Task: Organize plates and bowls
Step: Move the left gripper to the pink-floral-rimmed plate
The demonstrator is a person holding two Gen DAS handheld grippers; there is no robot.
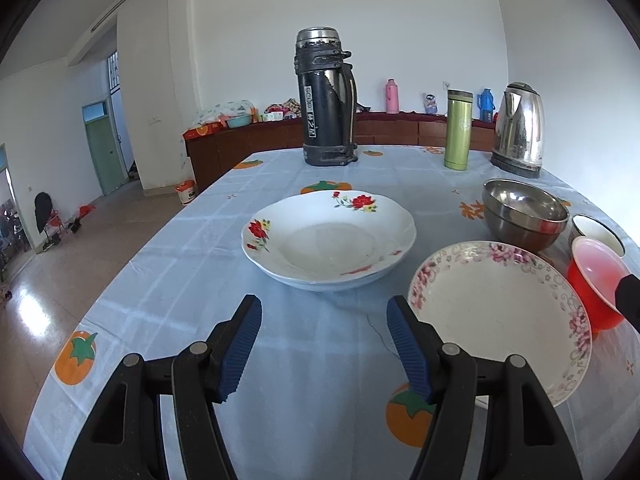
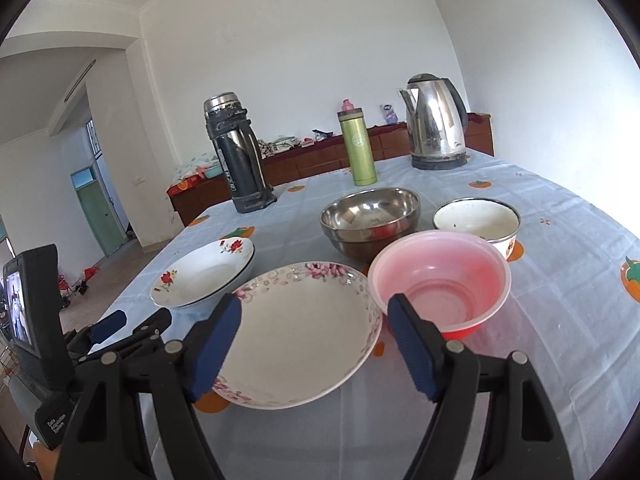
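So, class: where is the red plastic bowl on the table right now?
In the right wrist view the red plastic bowl sits right of centre, beside the pink-flowered plate and in front of the steel bowl.

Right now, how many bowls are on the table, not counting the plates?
3. The stainless steel bowl sits mid-table, the white enamel bowl to its right, and the pink plastic bowl in front of both, beside the pink-flowered plate. None appears hidden.

Bright even daylight, sharp focus, glare on floor [image 1: 28,304] at left, strong fisheye bending, dark vignetted corners
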